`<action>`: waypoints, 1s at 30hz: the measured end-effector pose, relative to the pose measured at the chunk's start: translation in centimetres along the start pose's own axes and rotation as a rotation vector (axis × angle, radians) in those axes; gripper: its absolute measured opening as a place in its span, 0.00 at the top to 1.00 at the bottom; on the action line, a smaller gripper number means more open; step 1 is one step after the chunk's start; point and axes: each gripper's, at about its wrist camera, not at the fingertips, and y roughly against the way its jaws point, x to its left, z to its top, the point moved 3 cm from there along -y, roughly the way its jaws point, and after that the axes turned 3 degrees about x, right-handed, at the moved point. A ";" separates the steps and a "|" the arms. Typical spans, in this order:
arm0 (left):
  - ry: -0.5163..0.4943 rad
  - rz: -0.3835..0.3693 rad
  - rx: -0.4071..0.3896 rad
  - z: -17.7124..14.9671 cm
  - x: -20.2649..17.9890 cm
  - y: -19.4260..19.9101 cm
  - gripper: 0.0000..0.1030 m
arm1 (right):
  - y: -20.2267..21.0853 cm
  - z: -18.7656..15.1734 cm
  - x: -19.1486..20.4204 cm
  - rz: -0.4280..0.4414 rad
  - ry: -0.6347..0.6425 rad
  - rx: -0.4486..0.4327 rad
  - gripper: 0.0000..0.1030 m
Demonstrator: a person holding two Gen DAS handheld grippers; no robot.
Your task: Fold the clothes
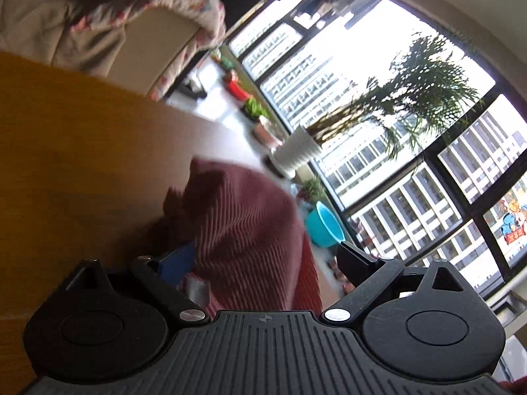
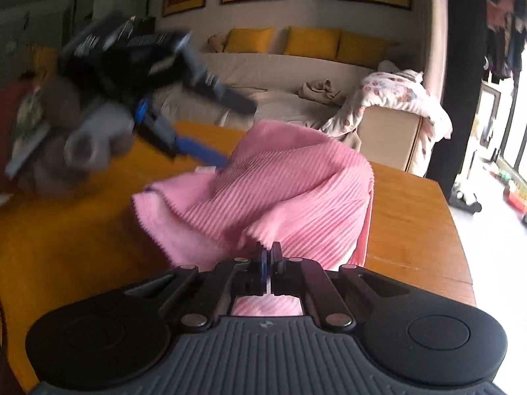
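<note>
A pink ribbed cloth is lifted in a bunched hump above the wooden table. My right gripper is shut on its near scalloped edge. In the right wrist view my left gripper appears blurred at the upper left, held by a hand, and its blue-padded finger touches the cloth's far side. In the left wrist view the cloth looks dark red and lies between the wide-apart fingers of my left gripper, draped over the blue pad. That gripper is open.
A beige sofa with yellow cushions and a floral blanket stands behind the table. The table edge runs near a big window with a potted palm, small plants and a blue basin on the floor.
</note>
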 end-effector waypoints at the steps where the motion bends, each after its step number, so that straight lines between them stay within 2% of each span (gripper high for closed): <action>1: -0.008 0.018 0.007 0.0 0.0 -0.1 0.05 | 0.4 -0.3 0.4 0.023 0.002 0.010 0.98; 4: -0.025 0.073 0.049 -0.7 0.1 -0.8 0.06 | 1.8 -0.8 1.0 0.074 -0.012 0.033 0.98; 6: -0.038 0.098 0.088 -1.6 0.2 -1.4 0.12 | 3.4 -0.7 0.1 0.104 -0.084 0.029 0.97; 7: -0.048 0.109 0.102 -2.1 0.2 -1.5 0.13 | 3.7 -0.6 -0.7 0.106 -0.131 0.019 0.92; 9: -0.065 0.133 0.120 -3.1 0.2 -1.7 0.13 | 3.7 -0.5 -2.6 0.093 -0.233 -0.008 0.73; 10: -0.066 0.134 0.126 -3.5 0.3 -1.6 0.16 | 3.7 -0.5 -3.5 0.086 -0.283 -0.022 0.56; 11: -0.067 0.132 0.131 -3.9 0.3 -1.6 0.18 | 3.7 -0.4 -4.5 0.079 -0.334 -0.036 0.53; 13: -0.064 0.134 0.133 -4.6 0.3 -1.6 0.25 | 3.7 -0.3 -6.4 0.066 -0.436 -0.063 0.53; 15: -0.064 0.135 0.136 -5.1 0.2 -1.6 0.27 | 3.7 -0.2 -8.3 0.052 -0.537 -0.091 0.54; 17: -0.068 0.129 0.145 -5.9 -0.2 -1.4 0.27 | 1.8 -0.5 -8.3 0.061 -0.564 -0.055 0.70; 18: -0.072 0.120 0.157 -6.3 -0.4 -1.3 0.27 | 0.4 -0.6 -8.0 0.077 -0.565 -0.015 0.72; 20: -0.102 0.107 0.186 -7.1 -1.0 -1.0 0.26 | -1.3 -1.1 -7.2 0.101 -0.563 0.045 0.72; 23: -0.137 0.091 0.192 -6.9 -1.8 0.6 0.20 | -0.7 -1.1 -6.8 0.092 -0.540 0.054 0.69; 24: -0.133 0.078 0.171 -6.4 -2.0 1.4 0.14 | -0.1 -0.9 -6.9 0.083 -0.534 0.044 0.65; 25: -0.123 0.068 0.144 -5.9 -2.1 2.1 0.08 | 0.5 -0.7 -7.0 0.071 -0.528 0.028 0.51; 26: -0.107 0.056 0.108 -5.2 -2.2 2.8 0.07 | 0.9 -0.5 -7.2 0.066 -0.531 0.014 0.40; 28: -0.078 0.049 0.056 -3.9 -2.2 3.3 0.04 | 1.4 -0.3 -7.9 0.063 -0.550 -0.010 0.34; 30: -0.055 0.091 0.054 -3.6 -1.9 2.3 0.04 | 0.7 -0.2 -7.9 0.081 -0.559 -0.004 0.34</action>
